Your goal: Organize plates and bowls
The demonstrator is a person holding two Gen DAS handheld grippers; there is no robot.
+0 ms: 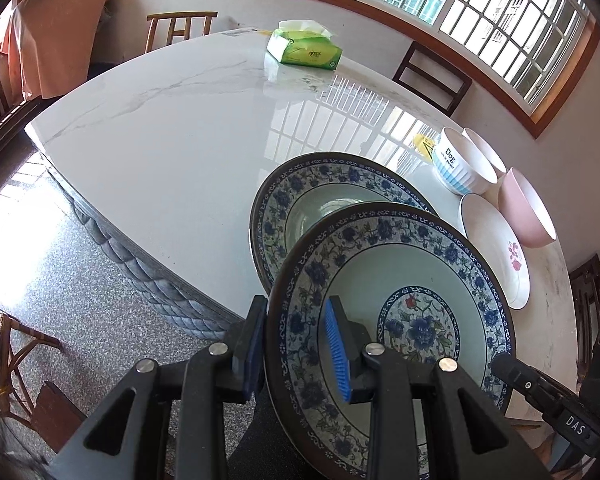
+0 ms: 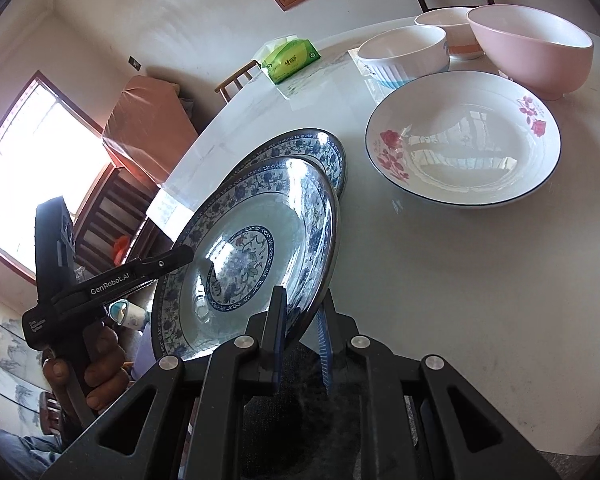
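A white marble tabletop [image 1: 160, 152] fills a bright room with barred windows, wooden chairs around it and a speckled floor below. A green tissue pack [image 1: 304, 46] sits near the far edge. The held plate [image 1: 396, 312] is a deep dish with a dark rim, a wide band of blue flowers and scrolls, a pale green-white well and a round blue floral medallion with a touch of red at the centre. It hangs tilted over the tabletop's near edge, just above and partly overlapping a second plate [image 1: 300, 192] of the same pattern that lies flat on the tabletop. The left gripper [image 1: 296, 344] is clenched on the held plate's rim, one blue pad on the face and the other behind it. The right gripper [image 2: 304, 332] grasps the opposite rim in the same way, its jaws nearly together with the thin edge between the pads. A hand [image 2: 96, 368] wraps the left gripper's handle in the right wrist view. To the right stand a white dish [image 2: 464, 140] with pink roses, a pink bowl [image 2: 536, 52], a white bowl [image 2: 404, 56] with blue ribbing marked "Dog", and another white bowl [image 2: 448, 28] behind it, all close together and apart from the blue plates.
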